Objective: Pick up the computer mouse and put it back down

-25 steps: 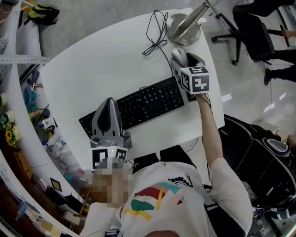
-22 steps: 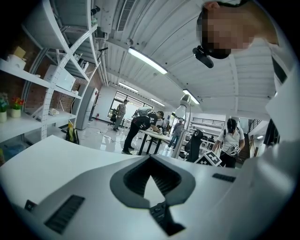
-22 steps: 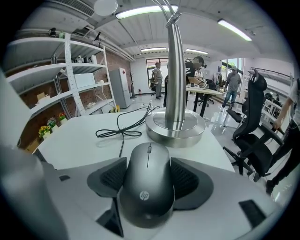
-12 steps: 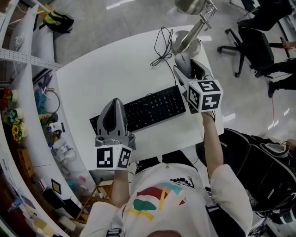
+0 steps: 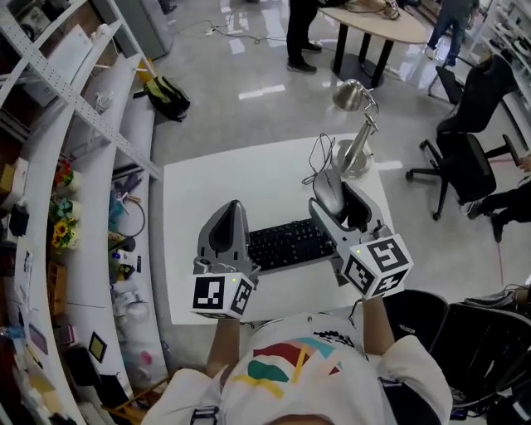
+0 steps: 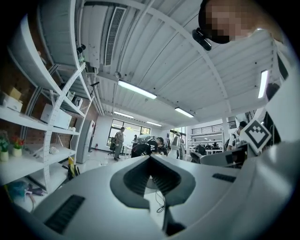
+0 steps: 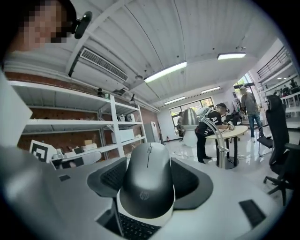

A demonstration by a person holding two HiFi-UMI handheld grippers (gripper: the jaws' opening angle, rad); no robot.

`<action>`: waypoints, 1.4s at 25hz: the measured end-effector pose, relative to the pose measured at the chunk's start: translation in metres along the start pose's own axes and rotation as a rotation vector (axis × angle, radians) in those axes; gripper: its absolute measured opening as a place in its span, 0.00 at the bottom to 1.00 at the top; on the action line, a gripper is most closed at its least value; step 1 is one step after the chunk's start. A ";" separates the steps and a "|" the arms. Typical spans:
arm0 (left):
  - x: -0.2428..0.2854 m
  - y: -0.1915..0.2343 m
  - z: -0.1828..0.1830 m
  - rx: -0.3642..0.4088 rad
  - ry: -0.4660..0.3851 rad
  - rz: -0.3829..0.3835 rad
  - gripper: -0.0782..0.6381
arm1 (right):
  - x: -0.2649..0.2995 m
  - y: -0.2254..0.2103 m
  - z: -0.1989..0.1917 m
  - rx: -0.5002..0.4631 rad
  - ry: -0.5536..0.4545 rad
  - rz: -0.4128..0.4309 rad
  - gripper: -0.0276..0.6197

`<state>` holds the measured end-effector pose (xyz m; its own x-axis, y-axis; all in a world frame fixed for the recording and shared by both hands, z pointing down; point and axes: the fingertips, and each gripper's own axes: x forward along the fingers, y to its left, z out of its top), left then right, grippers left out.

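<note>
A dark grey computer mouse with a pale underside is held up above the white desk. My right gripper is shut on it. In the right gripper view the mouse fills the gap, and ribbed pads press on both its sides. My left gripper hangs over the desk's near left part, by the black keyboard. Its jaws meet at the tips with nothing between them, as the left gripper view also shows.
A silver desk lamp stands at the desk's far right, with a thin black cable looped beside its base. Cluttered shelves run along the left. Office chairs stand to the right. People stand at a round table beyond.
Both grippers have risen well above the desk. The right one has carried the mouse up off the desk with it. The left gripper stays shut and empty.
</note>
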<state>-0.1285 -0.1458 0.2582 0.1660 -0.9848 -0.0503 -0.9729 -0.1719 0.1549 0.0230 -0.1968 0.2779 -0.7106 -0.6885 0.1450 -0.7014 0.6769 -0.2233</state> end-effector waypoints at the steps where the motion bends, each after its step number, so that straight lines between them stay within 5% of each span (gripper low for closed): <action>1: -0.005 -0.002 0.009 0.011 -0.019 0.001 0.17 | -0.005 0.015 0.002 0.000 0.000 0.030 0.51; 11: -0.047 0.002 0.032 0.019 -0.093 0.044 0.17 | -0.023 0.112 -0.007 -0.039 0.026 0.239 0.51; 27: -0.049 0.016 0.033 -0.014 -0.097 0.059 0.17 | -0.013 0.119 0.008 -0.023 -0.006 0.278 0.51; 35: -0.055 0.055 0.016 -0.031 -0.066 0.123 0.17 | 0.042 0.138 -0.008 -0.051 0.073 0.331 0.51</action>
<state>-0.1933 -0.1010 0.2539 0.0338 -0.9950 -0.0938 -0.9796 -0.0516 0.1942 -0.1046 -0.1302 0.2607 -0.9010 -0.4098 0.1421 -0.4325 0.8739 -0.2219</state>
